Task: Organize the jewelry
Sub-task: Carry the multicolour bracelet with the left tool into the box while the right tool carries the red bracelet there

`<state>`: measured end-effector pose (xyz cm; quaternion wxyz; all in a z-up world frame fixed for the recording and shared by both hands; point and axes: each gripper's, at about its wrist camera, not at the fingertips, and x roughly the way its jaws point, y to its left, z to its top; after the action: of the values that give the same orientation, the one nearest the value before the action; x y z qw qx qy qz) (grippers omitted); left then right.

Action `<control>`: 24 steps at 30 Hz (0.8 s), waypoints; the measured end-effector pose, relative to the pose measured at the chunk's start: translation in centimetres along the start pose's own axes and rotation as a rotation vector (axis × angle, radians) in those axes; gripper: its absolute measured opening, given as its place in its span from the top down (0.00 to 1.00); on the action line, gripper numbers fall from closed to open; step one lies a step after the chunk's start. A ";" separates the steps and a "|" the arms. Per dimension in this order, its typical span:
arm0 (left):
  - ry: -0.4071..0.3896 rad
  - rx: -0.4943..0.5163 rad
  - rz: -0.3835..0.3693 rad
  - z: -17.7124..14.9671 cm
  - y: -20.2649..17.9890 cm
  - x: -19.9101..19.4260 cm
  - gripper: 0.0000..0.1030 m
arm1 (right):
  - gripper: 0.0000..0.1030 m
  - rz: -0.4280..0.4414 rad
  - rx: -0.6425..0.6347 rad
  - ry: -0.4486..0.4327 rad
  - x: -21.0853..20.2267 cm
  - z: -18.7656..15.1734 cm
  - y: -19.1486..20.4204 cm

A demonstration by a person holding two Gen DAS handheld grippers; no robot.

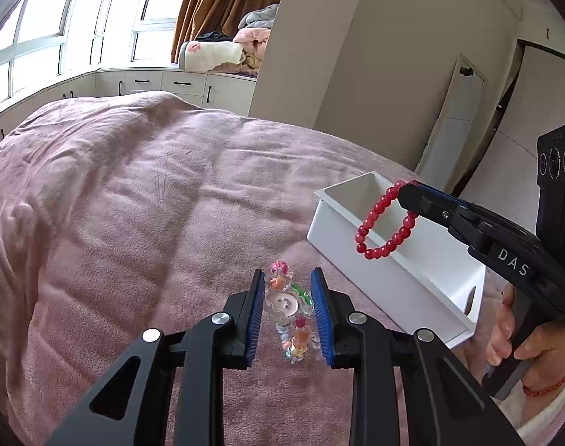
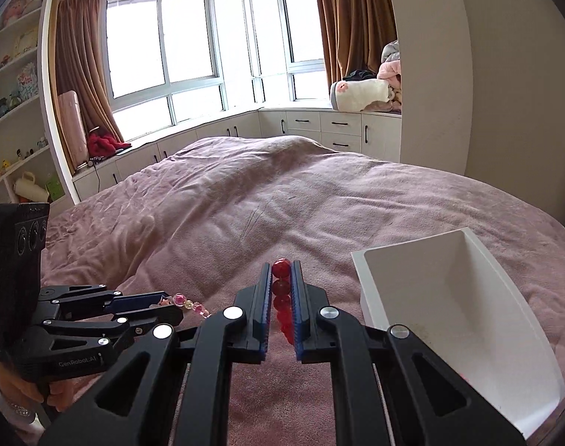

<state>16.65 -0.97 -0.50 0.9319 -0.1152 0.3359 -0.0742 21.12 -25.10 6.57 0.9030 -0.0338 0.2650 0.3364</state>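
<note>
A bracelet of clear, pink and orange charm beads point(image 1: 290, 312) is clamped between the blue pads of my left gripper point(image 1: 288, 290), which is shut on it above the pink bedspread point(image 1: 133, 193). In the right wrist view its beads point(image 2: 187, 303) stick out past the left gripper point(image 2: 163, 306). My right gripper point(image 2: 281, 282) is shut on a red bead bracelet point(image 2: 282, 297). Seen from the left wrist view, that red bracelet point(image 1: 384, 223) hangs as a loop from the right gripper point(image 1: 406, 191) in front of the white box point(image 1: 356, 256). The white box point(image 2: 505, 356) lies open-topped on the bed at the right.
The bed fills the foreground; low white drawers point(image 2: 319, 124) run under the window behind it. Shelves with small toys point(image 2: 15, 85) stand at the left. A white wall point(image 1: 319, 55) and a door point(image 1: 457, 119) lie beyond the box. A hand point(image 1: 520, 338) holds the right gripper's handle.
</note>
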 end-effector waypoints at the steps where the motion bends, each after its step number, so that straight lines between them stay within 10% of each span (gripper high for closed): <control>1: -0.004 0.008 -0.005 0.4 -0.5 -0.3 0.71 | 0.90 -0.007 0.009 -0.016 -0.8 0.3 -0.4; 14: -0.072 0.117 -0.051 5.5 -7.4 -2.8 0.71 | 0.90 -0.147 0.112 -0.168 -10.2 1.6 -7.0; 24: -0.037 0.138 -0.105 9.0 -12.4 0.9 0.71 | 0.90 -0.288 0.106 -0.128 -11.9 -0.1 -11.1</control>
<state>22.41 -11.61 8.95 0.9384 -0.0693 0.3064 -0.1440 20.49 -40.72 11.19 0.9575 -0.0022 0.2166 0.1906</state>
